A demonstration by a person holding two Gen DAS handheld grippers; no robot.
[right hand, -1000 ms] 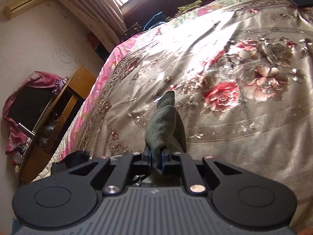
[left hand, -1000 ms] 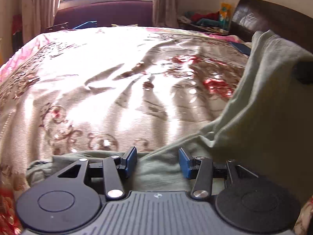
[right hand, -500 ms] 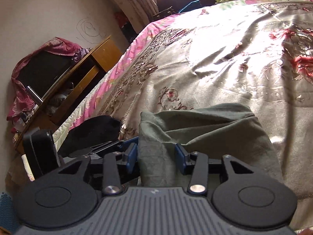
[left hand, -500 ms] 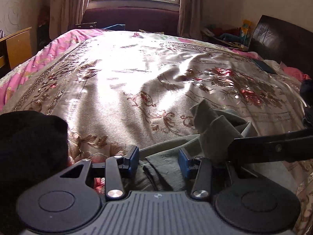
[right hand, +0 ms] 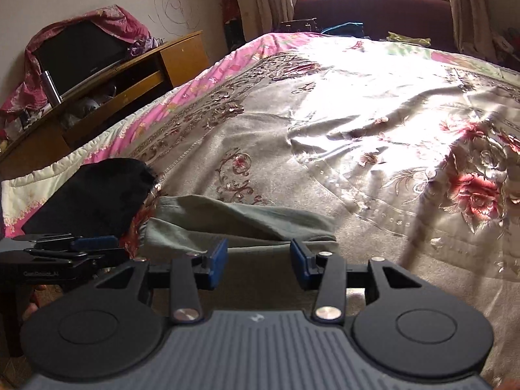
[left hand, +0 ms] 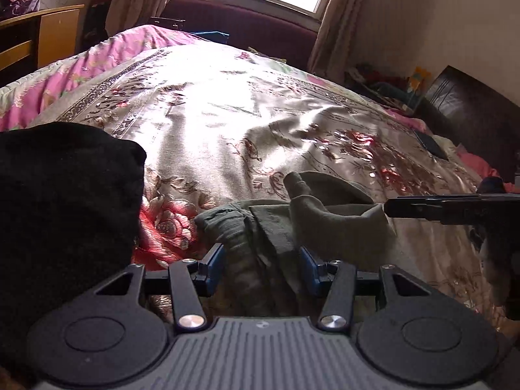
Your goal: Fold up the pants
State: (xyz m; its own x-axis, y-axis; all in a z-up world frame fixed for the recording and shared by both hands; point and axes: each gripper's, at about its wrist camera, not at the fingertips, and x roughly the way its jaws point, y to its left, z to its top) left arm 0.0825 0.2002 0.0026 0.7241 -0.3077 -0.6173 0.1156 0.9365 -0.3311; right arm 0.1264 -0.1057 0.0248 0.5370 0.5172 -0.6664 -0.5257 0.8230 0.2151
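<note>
The olive-green pants (left hand: 325, 224) lie bunched on the flowered bedspread (left hand: 227, 123) near its front edge. My left gripper (left hand: 261, 268) straddles the gathered waistband end. Its jaws are opening, with cloth between the blue pads (left hand: 214, 268) but not squeezed. In the right wrist view the pants (right hand: 234, 224) lie as a flat folded strip just beyond my right gripper (right hand: 259, 261). That gripper stands open and holds nothing. The right gripper's finger (left hand: 455, 206) reaches in from the right beside the cloth. The left gripper (right hand: 74, 248) shows at the strip's left end.
A black garment (left hand: 65, 211) lies on the bed at the left, close to the left gripper, and shows too as the dark garment (right hand: 94, 198) beside the pants. A wooden stand (right hand: 136, 74) with a covered screen stands left of the bed. A dark headboard (left hand: 471, 97) rises at the right.
The right gripper let go of the pant leg it had pinched upright and opened wide. The cloth dropped flat onto the bed. Both grippers swung left, bringing the black garment into view.
</note>
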